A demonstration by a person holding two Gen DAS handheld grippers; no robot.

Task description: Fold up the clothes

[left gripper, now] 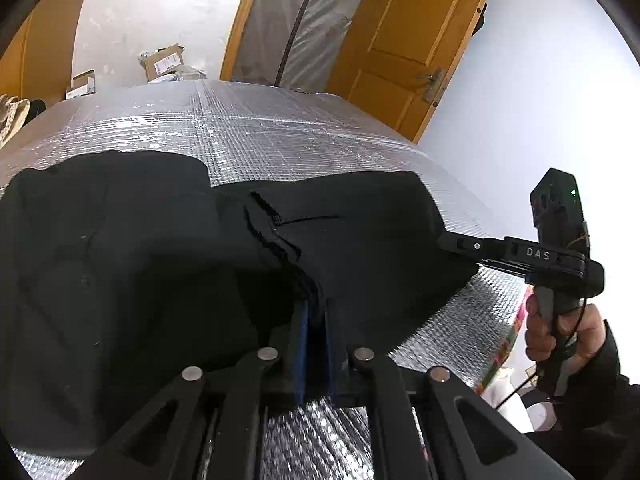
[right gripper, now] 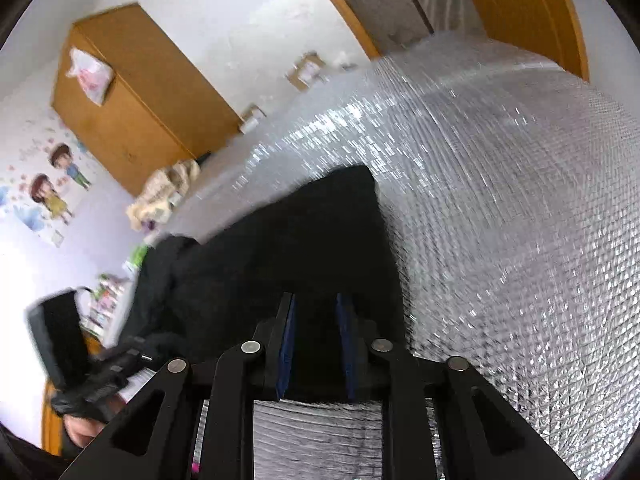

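Silver quilted foil sheeting (left gripper: 280, 128) covers the bed, and the crumpled black fabric garment (left gripper: 120, 260) lies on its near half. Left gripper (left gripper: 316, 312) is clenched on the garment's near hem, while the right gripper (right gripper: 316, 312) straddles its right edge, pads seemingly not yet pressing. Better to let that side bite fully before lifting both together.

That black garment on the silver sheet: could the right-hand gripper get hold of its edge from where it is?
Probably yes. The right gripper already has its blue pads on either side of the black garment, with nothing between them but cloth, though whether they pinch it yet is unclear.
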